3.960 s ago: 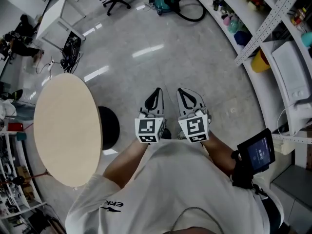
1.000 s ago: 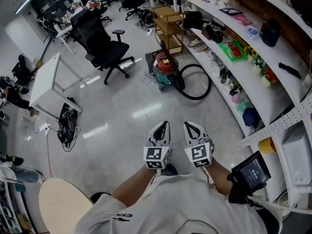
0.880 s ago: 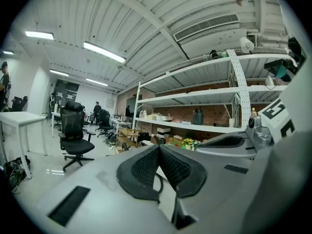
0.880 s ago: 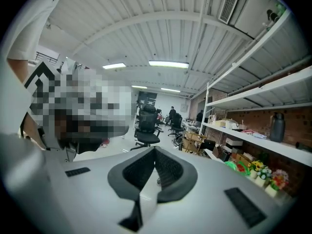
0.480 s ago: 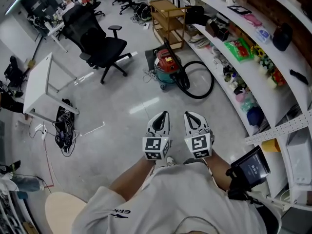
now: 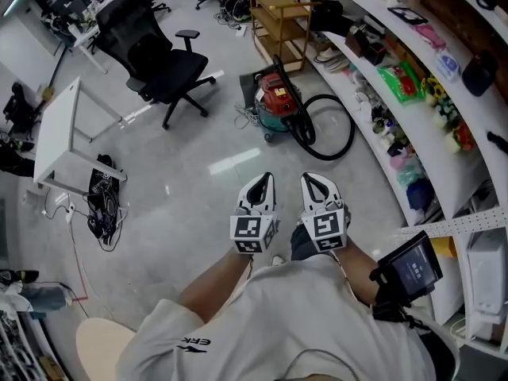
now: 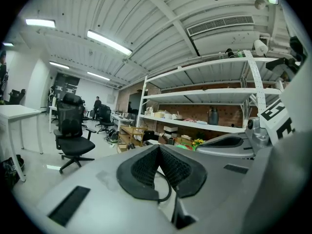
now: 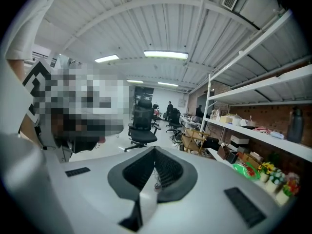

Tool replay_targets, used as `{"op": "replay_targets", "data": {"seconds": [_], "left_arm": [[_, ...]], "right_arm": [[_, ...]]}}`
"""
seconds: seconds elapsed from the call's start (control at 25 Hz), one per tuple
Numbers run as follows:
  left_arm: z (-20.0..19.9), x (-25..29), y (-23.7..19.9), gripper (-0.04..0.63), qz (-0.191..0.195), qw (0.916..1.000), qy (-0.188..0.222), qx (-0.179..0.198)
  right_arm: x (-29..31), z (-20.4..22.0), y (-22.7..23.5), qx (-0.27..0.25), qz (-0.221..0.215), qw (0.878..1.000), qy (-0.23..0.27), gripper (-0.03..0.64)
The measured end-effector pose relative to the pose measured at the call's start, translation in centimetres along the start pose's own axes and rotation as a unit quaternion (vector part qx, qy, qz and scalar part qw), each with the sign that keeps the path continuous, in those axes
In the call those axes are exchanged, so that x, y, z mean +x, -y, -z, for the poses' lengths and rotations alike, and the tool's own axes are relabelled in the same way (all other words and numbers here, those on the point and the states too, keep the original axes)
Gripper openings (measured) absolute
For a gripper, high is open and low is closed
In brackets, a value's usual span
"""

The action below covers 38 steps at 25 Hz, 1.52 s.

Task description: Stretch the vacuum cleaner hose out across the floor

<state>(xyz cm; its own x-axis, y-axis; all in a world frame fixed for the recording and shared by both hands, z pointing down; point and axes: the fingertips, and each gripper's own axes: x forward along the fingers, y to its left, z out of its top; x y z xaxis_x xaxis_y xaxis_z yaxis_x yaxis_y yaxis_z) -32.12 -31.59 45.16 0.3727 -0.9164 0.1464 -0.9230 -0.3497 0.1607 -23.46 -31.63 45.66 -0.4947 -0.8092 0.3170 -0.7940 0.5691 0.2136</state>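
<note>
From above, the left gripper [image 6: 260,186] and the right gripper [image 6: 316,186] are held side by side in front of the person's chest, pointing across the bare floor [image 6: 202,205]. The red vacuum cleaner [image 6: 276,100] stands well ahead of them. Its black hose [image 6: 305,143] lies beside it, coiled in a loop just ahead and a little to the right of the right gripper, but well apart from both. To my eye nothing of the job has begun: the hose is unstretched and untouched, and the person has yet to reach it, take hold of an end and draw it out along the floor. A black office chair [image 6: 163,62] is ahead and to the left of the left gripper, and long shelves [image 6: 413,125] run along the right side. In the left gripper view the gripper's [image 7: 158,156] two ribbed pads are pressed together with nothing between them. The chair shows off to its left and the shelves ahead, but the vacuum cleaner and hose are hidden below the gripper's own body. In the right gripper view that gripper [image 8: 155,161] is likewise closed and empty, with the chair straight ahead in the distance. The hose cannot be found here either, and which end of it is free is too small to tell from above.
</note>
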Motion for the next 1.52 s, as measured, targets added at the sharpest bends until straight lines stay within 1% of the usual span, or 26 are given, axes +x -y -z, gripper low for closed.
{"op": "replay_targets", "data": {"seconds": [0.16,0.4,0.6,0.84,1.2,1.52], "left_arm": [[-0.2,4.9,-1.8,0.002,-0.013,0.9999,-0.008,0.006],[-2.3,12.5,-3.8,0.002,-0.030,0.9994,-0.013,0.013],[-3.5,17.9,-4.8,0.002,-0.040,0.9989,-0.015,0.018],[-4.0,23.4,-5.6,0.002,-0.054,0.9982,-0.018,0.018],[-4.1,29.5,-7.7,0.002,-0.046,0.9977,-0.038,0.032],[-3.6,36.3,-12.8,0.002,-0.034,0.9979,-0.050,0.025]], "right_arm": [[4.5,0.0,3.0,0.002,-0.012,1.000,0.002,0.000],[10.3,-1.4,8.8,0.004,-0.022,1.000,0.007,0.000],[14.2,-2.0,13.1,0.006,-0.026,1.000,0.011,0.001],[17.9,-1.7,17.4,0.008,-0.030,0.999,0.011,0.001],[23.0,-0.3,20.9,0.026,-0.028,0.999,-0.014,0.001],[30.7,0.7,23.0,0.039,-0.017,0.998,-0.042,0.001]]}}
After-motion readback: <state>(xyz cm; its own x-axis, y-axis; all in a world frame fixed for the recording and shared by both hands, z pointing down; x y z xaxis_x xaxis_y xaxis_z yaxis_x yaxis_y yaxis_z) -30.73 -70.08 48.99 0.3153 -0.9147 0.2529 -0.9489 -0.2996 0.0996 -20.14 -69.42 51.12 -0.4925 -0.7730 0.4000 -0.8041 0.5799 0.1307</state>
